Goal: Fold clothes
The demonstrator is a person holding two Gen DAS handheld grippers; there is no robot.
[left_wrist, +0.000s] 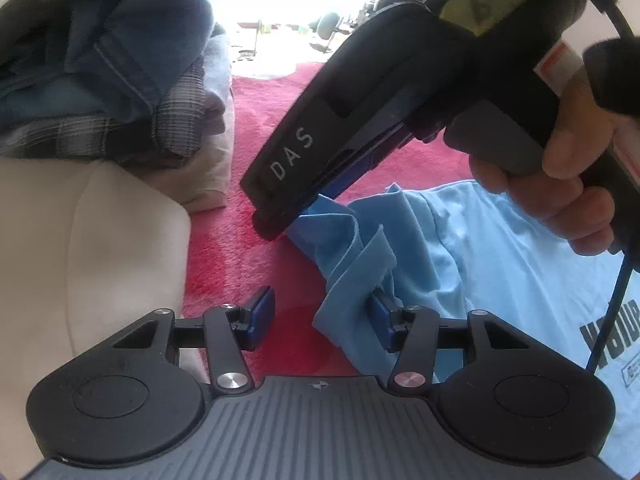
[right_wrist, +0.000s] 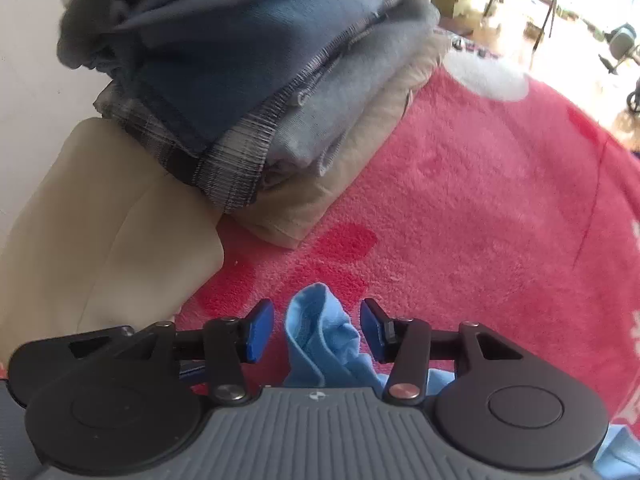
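A light blue T-shirt (left_wrist: pixel 500 260) with a dark print lies crumpled on a red fleece blanket (left_wrist: pixel 236 264). My left gripper (left_wrist: pixel 322 320) is open, and a bunched fold of the shirt hangs between its fingers and drapes over the right one. A hand (left_wrist: pixel 560 184) holds my right gripper (left_wrist: pixel 280 220), whose tips rest at the far corner of the shirt. In the right wrist view the right gripper (right_wrist: pixel 317 332) is open around an upright bunch of the T-shirt (right_wrist: pixel 320 340), with gaps on both sides of the cloth.
A pile of folded clothes (left_wrist: pixel 120 80) (right_wrist: pixel 240 80), in denim, plaid, grey and beige, sits at the back left on the blanket (right_wrist: pixel 480 200). A cream cushion (left_wrist: pixel 100 260) (right_wrist: pixel 100 240) lies left of both grippers. Bright floor and furniture show beyond.
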